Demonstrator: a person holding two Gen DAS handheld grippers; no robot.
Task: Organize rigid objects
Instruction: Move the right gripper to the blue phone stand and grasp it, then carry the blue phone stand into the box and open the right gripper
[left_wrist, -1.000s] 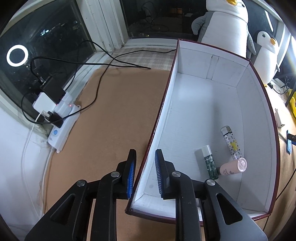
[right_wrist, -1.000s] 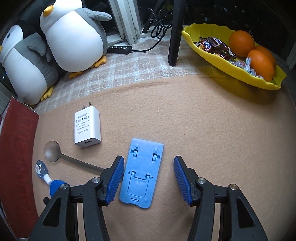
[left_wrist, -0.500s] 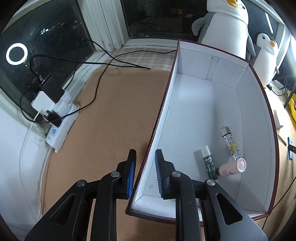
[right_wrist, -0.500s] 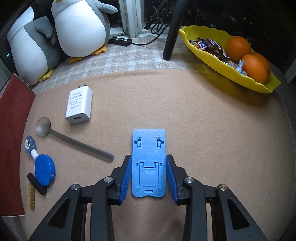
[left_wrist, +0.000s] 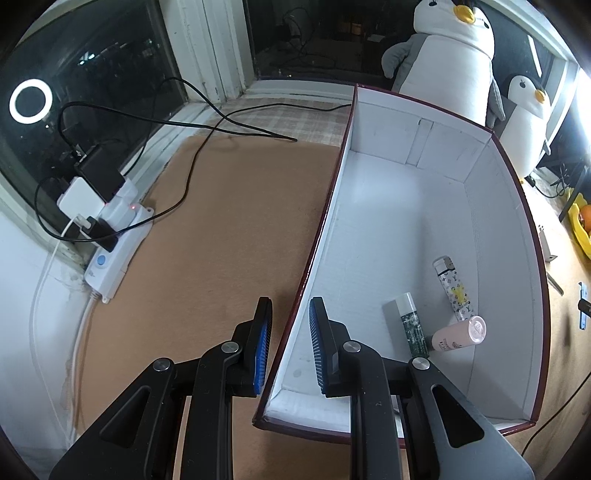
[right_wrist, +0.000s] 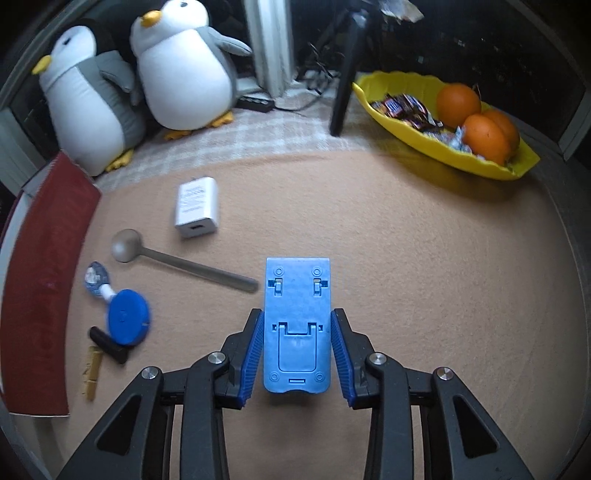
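Note:
My right gripper (right_wrist: 297, 354) is shut on a blue plastic phone stand (right_wrist: 297, 325) and holds it above the tan mat. On the mat to its left lie a white charger (right_wrist: 197, 211), a metal spoon (right_wrist: 177, 260), a blue round tape measure (right_wrist: 128, 316) and a small black piece (right_wrist: 108, 344). My left gripper (left_wrist: 290, 347) straddles the left wall of the white box with a dark red rim (left_wrist: 314, 254), its jaws a little apart from that wall. Inside the box lie a green tube (left_wrist: 410, 325), a patterned lighter (left_wrist: 454, 288) and a pink bottle (left_wrist: 458, 334).
A power strip with plugs and cables (left_wrist: 110, 236) lies at the left by the window. Two plush penguins (right_wrist: 147, 85) stand at the back. A yellow tray with oranges and sweets (right_wrist: 443, 122) is at the back right. The box's red side (right_wrist: 40, 280) is at the left.
My right gripper closed on the blue phone stand and lifted it off the mat. The left gripper stayed at the box wall.

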